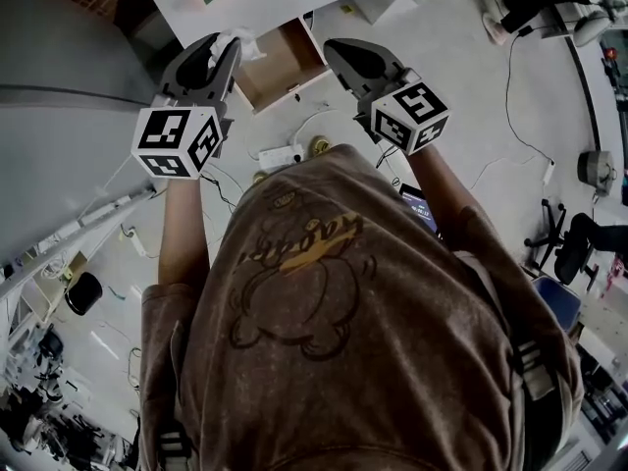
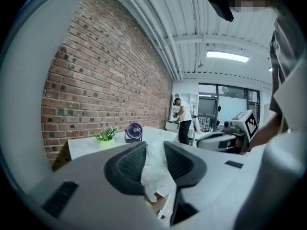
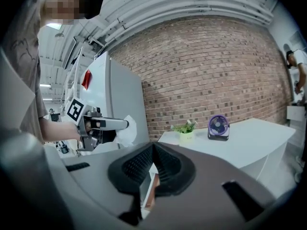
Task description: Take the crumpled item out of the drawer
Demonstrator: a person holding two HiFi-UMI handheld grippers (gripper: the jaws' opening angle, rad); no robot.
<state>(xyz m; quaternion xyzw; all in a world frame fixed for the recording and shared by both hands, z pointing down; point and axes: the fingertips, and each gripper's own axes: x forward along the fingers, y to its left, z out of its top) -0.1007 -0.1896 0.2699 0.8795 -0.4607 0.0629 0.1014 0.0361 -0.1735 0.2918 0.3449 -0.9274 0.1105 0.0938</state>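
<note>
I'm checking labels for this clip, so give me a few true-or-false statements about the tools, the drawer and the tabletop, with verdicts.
The left tool grips a white crumpled paper wad. True.
The right tool has its jaws wide apart. False: they meet at the tips, holding nothing.
The open-topped wooden drawer is pulled out. True.
The small purple fan sits on the floor. False: it stands on the white table, beside the green potted plant.

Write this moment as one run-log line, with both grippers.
left gripper: shut on crumpled paper, out of drawer | drawer: open | right gripper: shut, empty
</note>
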